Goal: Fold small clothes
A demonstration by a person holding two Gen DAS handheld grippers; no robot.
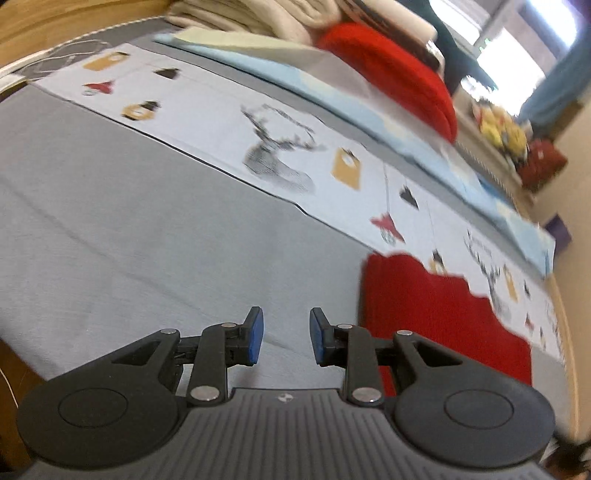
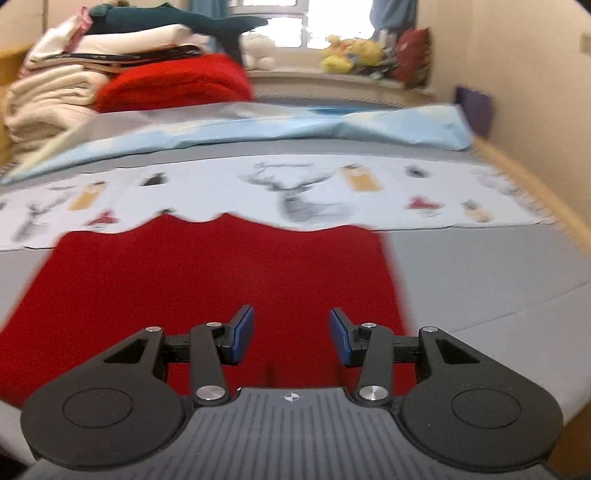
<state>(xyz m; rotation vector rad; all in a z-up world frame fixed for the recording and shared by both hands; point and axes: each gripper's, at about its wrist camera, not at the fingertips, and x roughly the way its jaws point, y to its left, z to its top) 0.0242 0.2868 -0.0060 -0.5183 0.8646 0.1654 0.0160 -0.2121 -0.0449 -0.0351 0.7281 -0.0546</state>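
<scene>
As both grippers' jaws are spread, red garment (image 2: 207,280) could be bunched if pinched w/ sheet (image 2: 480,280) under it

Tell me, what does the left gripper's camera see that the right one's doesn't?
Only the left wrist view shows the left gripper, open over bare grey sheet, the red garment off to its right. Only the right wrist view shows the right gripper, open directly above that garment, plus a dark plush fish atop the pile. Both show the deer-print cloth, red blanket and yellow toys.
</scene>
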